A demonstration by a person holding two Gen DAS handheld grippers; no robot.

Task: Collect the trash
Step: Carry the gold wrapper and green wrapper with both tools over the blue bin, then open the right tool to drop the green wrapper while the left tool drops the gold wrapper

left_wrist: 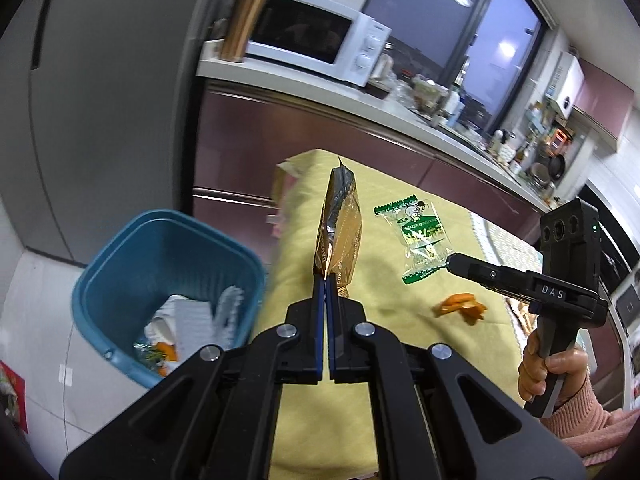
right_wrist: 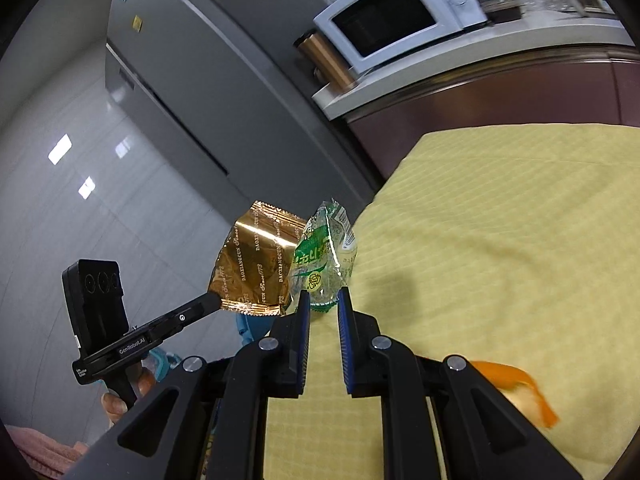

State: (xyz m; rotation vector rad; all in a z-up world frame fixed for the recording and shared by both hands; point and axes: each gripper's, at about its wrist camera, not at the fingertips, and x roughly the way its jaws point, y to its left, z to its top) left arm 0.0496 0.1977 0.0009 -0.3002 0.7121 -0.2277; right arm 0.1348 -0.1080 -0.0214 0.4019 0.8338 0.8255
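My left gripper (left_wrist: 325, 280) is shut on a gold foil wrapper (left_wrist: 340, 228) and holds it upright above the yellow tablecloth (left_wrist: 320, 420); the wrapper also shows in the right wrist view (right_wrist: 256, 264). A green and clear wrapper (left_wrist: 416, 240) lies on the cloth. My right gripper (right_wrist: 323, 300) is open, its fingers either side of that wrapper's near end (right_wrist: 324, 260). An orange peel (left_wrist: 460, 306) lies on the cloth to the right; it also shows in the right wrist view (right_wrist: 516, 388). A blue trash bin (left_wrist: 160, 292) with trash inside stands on the floor, left of the table.
A grey refrigerator (left_wrist: 112, 120) stands behind the bin. A counter holds a white microwave (left_wrist: 316, 44), a copper tumbler (left_wrist: 242, 26) and several bottles. Dark red cabinets (left_wrist: 300, 136) run behind the table.
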